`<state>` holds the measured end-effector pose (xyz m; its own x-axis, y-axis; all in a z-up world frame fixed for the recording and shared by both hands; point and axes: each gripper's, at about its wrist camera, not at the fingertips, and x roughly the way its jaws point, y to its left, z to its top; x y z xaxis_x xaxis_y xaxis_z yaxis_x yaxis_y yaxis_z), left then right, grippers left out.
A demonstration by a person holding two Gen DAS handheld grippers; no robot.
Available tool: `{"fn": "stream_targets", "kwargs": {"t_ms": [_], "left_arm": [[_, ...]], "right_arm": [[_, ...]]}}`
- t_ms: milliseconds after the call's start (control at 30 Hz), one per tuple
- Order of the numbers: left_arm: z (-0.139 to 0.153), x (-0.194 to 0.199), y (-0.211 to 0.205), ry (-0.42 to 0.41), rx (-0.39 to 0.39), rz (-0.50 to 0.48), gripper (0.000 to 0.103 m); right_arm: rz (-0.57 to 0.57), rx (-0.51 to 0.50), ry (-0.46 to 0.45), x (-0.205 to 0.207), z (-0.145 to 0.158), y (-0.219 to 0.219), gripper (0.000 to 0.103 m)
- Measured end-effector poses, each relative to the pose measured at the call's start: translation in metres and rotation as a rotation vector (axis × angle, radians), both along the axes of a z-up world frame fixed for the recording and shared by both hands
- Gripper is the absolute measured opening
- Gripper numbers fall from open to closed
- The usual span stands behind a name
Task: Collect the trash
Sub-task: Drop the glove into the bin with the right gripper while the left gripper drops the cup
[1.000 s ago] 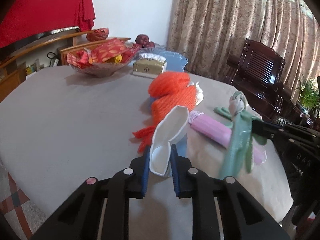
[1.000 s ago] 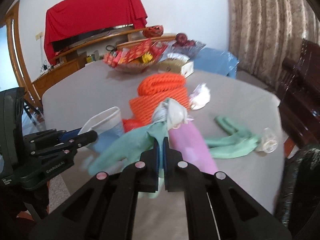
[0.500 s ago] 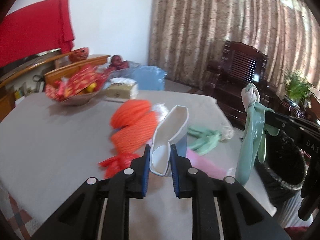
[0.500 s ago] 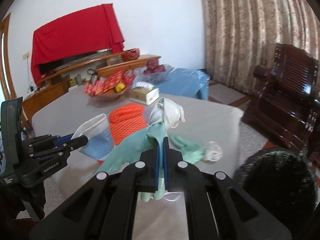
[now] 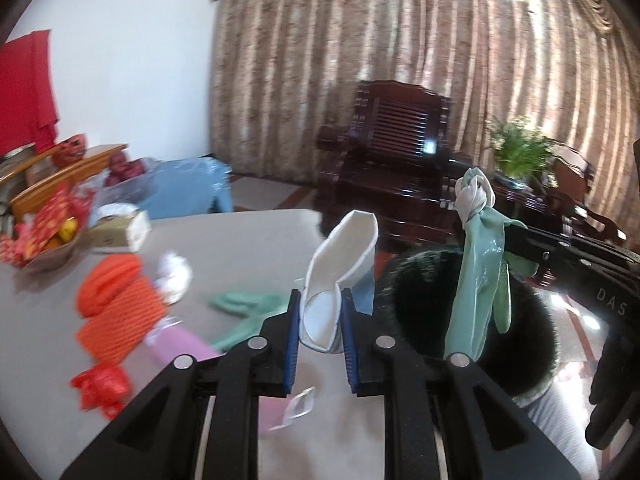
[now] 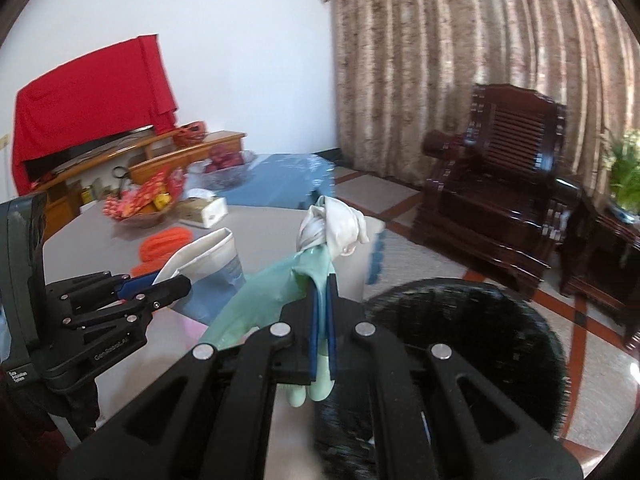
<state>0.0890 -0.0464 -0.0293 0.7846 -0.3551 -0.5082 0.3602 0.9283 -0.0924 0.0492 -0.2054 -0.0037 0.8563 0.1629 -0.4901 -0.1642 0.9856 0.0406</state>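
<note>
Left wrist view has the left gripper [image 5: 320, 320] clamped on a squashed white paper cup [image 5: 340, 272], dead centre of the frame, its open mouth pinched into a pointed oval. Over at the right edge the right gripper [image 5: 516, 244] is pinching a pale green rubber glove [image 5: 478, 280] that dangles straight down in front of the black trash bin [image 5: 520, 340] at lower right.

Right wrist view shows the same thing up close: jaws fully clenched on the glove [image 6: 280, 284], white cuff bunched above the pads, fingers flopping below, and the bin [image 6: 480, 344] filling the lower right.

Handling-wise, I'd say both are featherweight. The cup is thin and already crushed, so more squeeze only flattens it; gripping across the folded wall near the base like this seems fine. The glove is limp and probably a bit slick, so a hold near the cuff where the material bunches up is the safe bet.

Leftovers on the grey table [image 5: 240, 232], left half of the frame: orange mesh [image 5: 116, 308], a second green glove [image 5: 244, 304], a pink pack [image 5: 188, 344], a red scrap [image 5: 102, 388] and a white wad [image 5: 174, 276].
</note>
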Motion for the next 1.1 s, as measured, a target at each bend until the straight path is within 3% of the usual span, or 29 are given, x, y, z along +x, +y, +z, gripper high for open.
{"fn": "stream_targets", "kwargs": {"t_ms": [267, 533, 633, 700, 767, 833, 933, 1100], "left_arm": [[0.001, 0.011, -0.061, -0.002, -0.008, -0.117, 0.019], [-0.014, 0.02, -0.12, 0.027, 0.009, -0.22, 0.019], [-0.023, 0.023, -0.137, 0.066, 0.004, -0.26, 0.032], [-0.027, 0.023, -0.141, 0.071, 0.001, -0.277, 0.053], [-0.029, 0.02, -0.141, 0.069, 0.003, -0.284, 0.058], [-0.031, 0.019, -0.135, 0.074, 0.001, -0.277, 0.062], [-0.027, 0.024, -0.126, 0.075, -0.005, -0.245, 0.069], [-0.023, 0.023, -0.098, 0.051, 0.011, -0.175, 0.079]], "right_arm": [[-0.141, -0.021, 0.008, -0.013, -0.012, -0.057, 0.003], [-0.287, -0.031, 0.077, -0.013, -0.048, -0.112, 0.003], [-0.331, -0.039, 0.115, -0.011, -0.065, -0.125, 0.01], [-0.347, -0.038, 0.135, -0.012, -0.072, -0.127, 0.014], [-0.373, -0.036, 0.15, -0.015, -0.08, -0.131, 0.026], [-0.391, -0.029, 0.143, -0.02, -0.083, -0.131, 0.059], [-0.41, -0.028, 0.099, -0.027, -0.079, -0.127, 0.088], [-0.372, 0.002, 0.059, -0.028, -0.068, -0.113, 0.095]]}}
